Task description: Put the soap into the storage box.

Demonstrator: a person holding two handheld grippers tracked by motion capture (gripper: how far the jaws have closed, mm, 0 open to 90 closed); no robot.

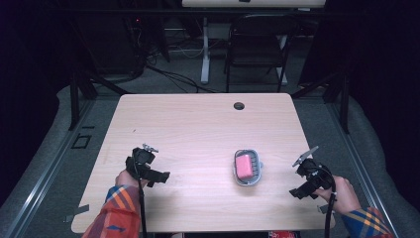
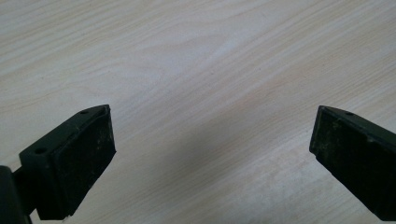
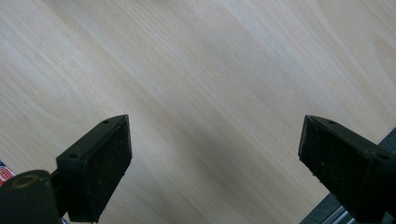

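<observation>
A pink soap bar (image 1: 243,166) lies in a small grey dish (image 1: 258,170) on the light wooden table (image 1: 198,129), right of centre near the front. My left gripper (image 1: 159,177) rests low over the table at the front left, a good way left of the dish. In the left gripper view its black jaws stand wide apart, open (image 2: 212,140) over bare wood. My right gripper (image 1: 298,191) hovers near the table's front right corner, to the right of the dish. In the right gripper view it is open (image 3: 215,140), with nothing between the pads.
A round cable hole (image 1: 239,105) sits near the table's far edge. Behind the table stand a black folding chair (image 1: 255,44) and a white desk leg (image 1: 205,49). The table's right edge and the grey floor (image 3: 383,140) show beside my right gripper.
</observation>
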